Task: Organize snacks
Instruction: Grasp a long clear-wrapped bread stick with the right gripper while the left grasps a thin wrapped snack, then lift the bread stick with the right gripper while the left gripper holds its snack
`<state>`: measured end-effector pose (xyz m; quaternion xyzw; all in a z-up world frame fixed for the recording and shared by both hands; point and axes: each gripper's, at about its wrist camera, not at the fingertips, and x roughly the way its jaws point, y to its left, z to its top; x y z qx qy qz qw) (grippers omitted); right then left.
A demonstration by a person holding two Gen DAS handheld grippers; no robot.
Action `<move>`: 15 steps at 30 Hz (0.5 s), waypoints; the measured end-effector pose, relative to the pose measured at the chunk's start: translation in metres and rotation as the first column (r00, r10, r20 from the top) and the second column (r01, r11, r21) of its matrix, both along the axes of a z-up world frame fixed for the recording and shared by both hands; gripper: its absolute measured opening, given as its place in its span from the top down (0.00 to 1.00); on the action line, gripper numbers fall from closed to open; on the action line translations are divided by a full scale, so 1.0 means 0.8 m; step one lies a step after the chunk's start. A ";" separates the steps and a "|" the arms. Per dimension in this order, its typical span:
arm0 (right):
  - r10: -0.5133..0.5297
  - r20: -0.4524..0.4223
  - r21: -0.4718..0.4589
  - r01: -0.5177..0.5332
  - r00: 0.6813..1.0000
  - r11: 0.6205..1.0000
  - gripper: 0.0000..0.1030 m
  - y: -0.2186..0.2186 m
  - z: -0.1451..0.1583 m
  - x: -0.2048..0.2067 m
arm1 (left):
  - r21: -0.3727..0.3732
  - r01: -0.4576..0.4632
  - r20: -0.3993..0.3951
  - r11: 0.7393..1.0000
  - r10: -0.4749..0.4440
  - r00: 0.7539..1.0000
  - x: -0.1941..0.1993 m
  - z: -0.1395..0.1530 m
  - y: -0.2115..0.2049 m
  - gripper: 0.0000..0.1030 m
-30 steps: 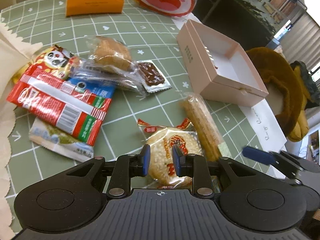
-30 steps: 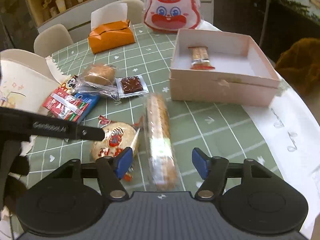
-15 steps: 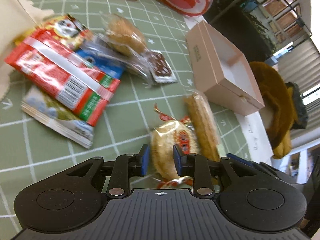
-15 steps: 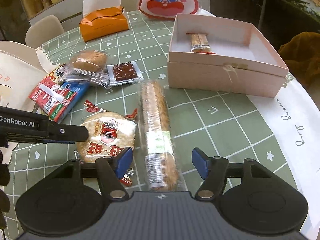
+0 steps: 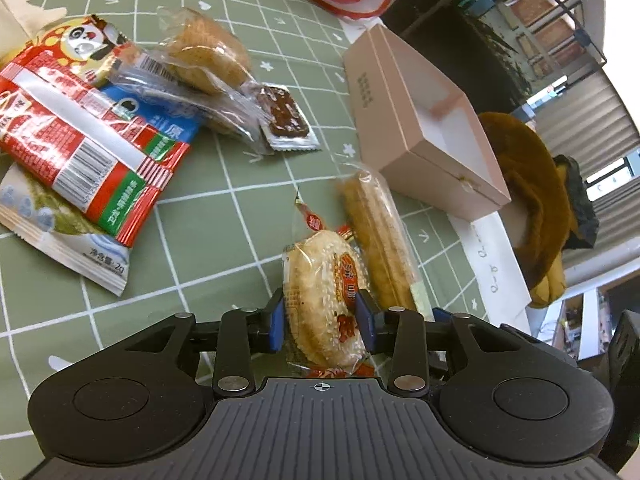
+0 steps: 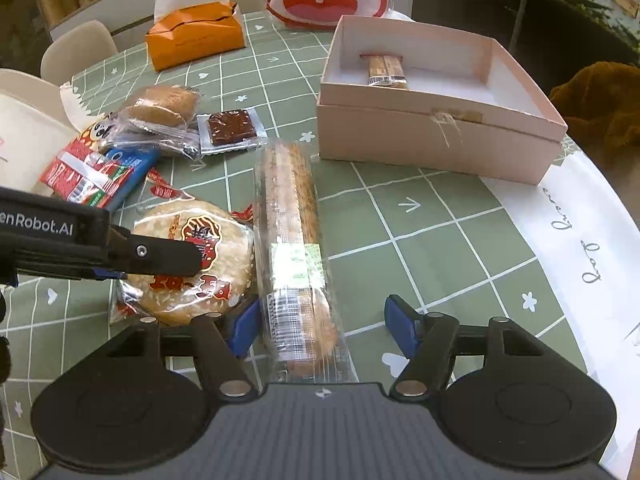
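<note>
We've got both grippers down over the snack pile, with the pink box (image 6: 436, 144) as our landmark. The right gripper (image 6: 322, 322) hangs part-open over the near end of the long sesame stick pack (image 6: 292, 240). The pack runs between its blue pads (image 6: 400, 320), nothing pinched yet, clear room on the right side. The pack's long axis runs straight away from us toward the box's front wall, so it lines up with the fingers and the jaws would close across its width.

The left gripper (image 5: 320, 320) straddles the round rice cracker (image 5: 324, 304), which sits just left of the stick pack. Its jaws are opening, with the cracker between the pads; the wrapper looks about touching them, but we don't read it as a real grip.

Our guess: the right hand is nearer the box, which holds 1 small bar (image 6: 386, 70) at its back and has loads of free floor. The green table beside the box is clear for the lift.
</note>
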<state>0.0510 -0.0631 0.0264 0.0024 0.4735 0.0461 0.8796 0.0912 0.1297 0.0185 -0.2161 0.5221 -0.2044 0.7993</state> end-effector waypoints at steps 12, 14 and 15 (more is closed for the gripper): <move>0.036 0.038 0.023 -0.037 0.999 0.999 0.34 -0.007 0.016 -0.003 | 0.022 0.018 0.038 1.000 -0.018 0.999 -0.018 0.023 0.003 0.77; 0.043 0.043 0.027 -0.044 0.998 0.999 0.34 -0.007 0.020 0.002 | 0.061 0.004 0.054 0.998 -0.008 0.999 -0.022 0.030 0.007 0.77; 0.044 0.042 0.029 -0.045 0.998 0.999 0.34 -0.007 0.021 0.005 | 0.078 0.000 0.058 0.997 -0.004 0.998 -0.024 0.033 0.008 0.77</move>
